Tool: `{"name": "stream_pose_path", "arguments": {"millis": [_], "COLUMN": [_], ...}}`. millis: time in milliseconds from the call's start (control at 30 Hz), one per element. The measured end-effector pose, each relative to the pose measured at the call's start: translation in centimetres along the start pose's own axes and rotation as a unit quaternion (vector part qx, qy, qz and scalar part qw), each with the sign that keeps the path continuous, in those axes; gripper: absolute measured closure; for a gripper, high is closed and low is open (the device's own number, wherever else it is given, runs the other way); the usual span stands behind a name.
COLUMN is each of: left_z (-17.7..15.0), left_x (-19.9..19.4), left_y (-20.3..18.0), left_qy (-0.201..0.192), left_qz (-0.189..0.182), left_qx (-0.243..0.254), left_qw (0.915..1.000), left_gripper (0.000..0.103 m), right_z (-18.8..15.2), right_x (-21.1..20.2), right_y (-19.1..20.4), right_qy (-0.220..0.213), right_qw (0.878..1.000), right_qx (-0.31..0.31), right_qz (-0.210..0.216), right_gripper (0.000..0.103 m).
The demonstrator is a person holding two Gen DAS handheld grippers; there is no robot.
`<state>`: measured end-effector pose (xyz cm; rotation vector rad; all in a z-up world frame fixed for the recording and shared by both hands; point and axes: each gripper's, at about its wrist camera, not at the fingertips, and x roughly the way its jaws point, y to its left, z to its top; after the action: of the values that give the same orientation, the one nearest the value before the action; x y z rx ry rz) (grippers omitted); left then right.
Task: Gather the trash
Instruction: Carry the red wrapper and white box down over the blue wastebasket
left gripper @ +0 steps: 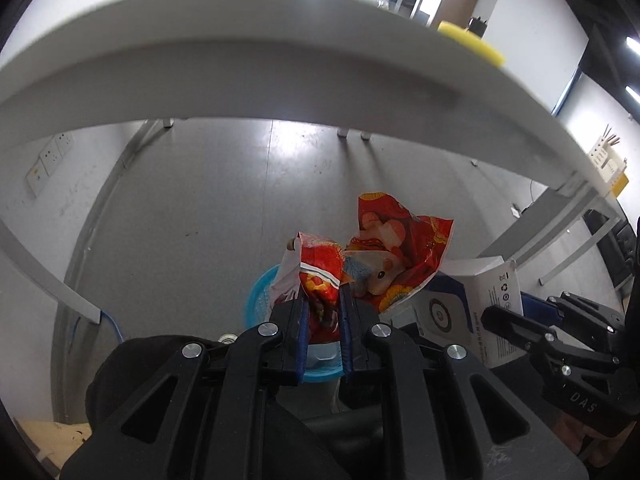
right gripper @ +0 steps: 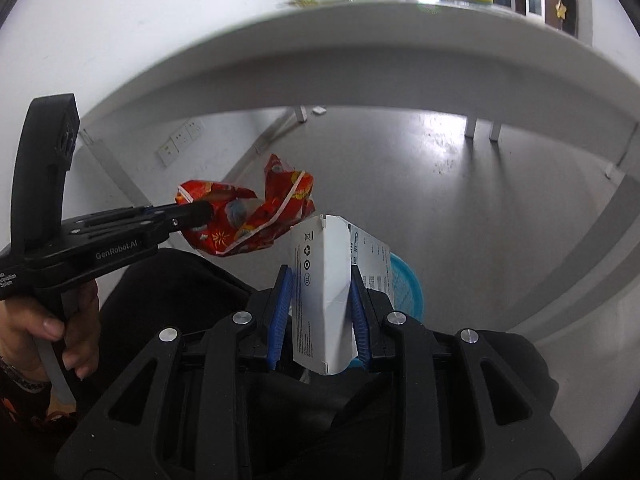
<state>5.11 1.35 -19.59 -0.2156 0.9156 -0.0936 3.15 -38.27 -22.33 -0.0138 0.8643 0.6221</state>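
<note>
My left gripper [left gripper: 324,300] is shut on a crumpled red printed wrapper [left gripper: 384,256], which sticks up and to the right past the blue pads. Below it stands a light-blue bin [left gripper: 260,296], partly hidden by the wrapper and the fingers. My right gripper [right gripper: 322,280] is shut on a flattened white cardboard box [right gripper: 320,280] with black print, held upright between the pads. The same bin [right gripper: 404,284] shows just behind that box. In the right wrist view the left gripper [right gripper: 200,212] comes in from the left with the wrapper [right gripper: 252,212]. The box [left gripper: 476,300] appears low right in the left wrist view.
A white table edge [left gripper: 280,80] arches overhead in both views, with a yellow sponge [left gripper: 472,42] on top. Grey floor [right gripper: 460,200] and white table legs [right gripper: 480,130] lie beyond. Wall sockets [left gripper: 48,160] sit at the left. A hand [right gripper: 44,332] grips the left tool's handle.
</note>
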Motion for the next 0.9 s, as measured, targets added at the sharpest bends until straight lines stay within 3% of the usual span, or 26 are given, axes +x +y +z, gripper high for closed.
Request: {"name": "stream_pose_path", "arguments": {"millis": [267,433,533,900], "left_z": [-0.6,-1.1,-1.6,-0.7], "left_x": [4.1,7.0,8.9,12.2], "left_y": [0.8,2.3,2.6,2.5], "left_qy": [0.037,0.080,0.098,0.130], "left_qz": [-0.003,-0.008,0.014,0.014], "left_qx": [-0.002,-0.034,-0.028,-0.046], "left_qw": [0.9993,0.9962,0.9947,0.9904], "left_gripper": [0.091,0.091,0.091,0.091], "right_z": [-0.7,-0.9,-1.0,-0.2], "right_x": [4.1,7.1,8.3,14.2], "right_y": [-0.8,-1.5,-1.5,-3.2], "right_qy": [0.036,0.068,0.075,0.126], "right_qw": [0.999,0.997,0.997,0.990], "right_qx": [0.008,0.014,0.011,0.052], "right_qz": [-0.005,-0.023,-0.028,-0.024], "right_gripper": [0.076,0.076,0.076,0.076]}}
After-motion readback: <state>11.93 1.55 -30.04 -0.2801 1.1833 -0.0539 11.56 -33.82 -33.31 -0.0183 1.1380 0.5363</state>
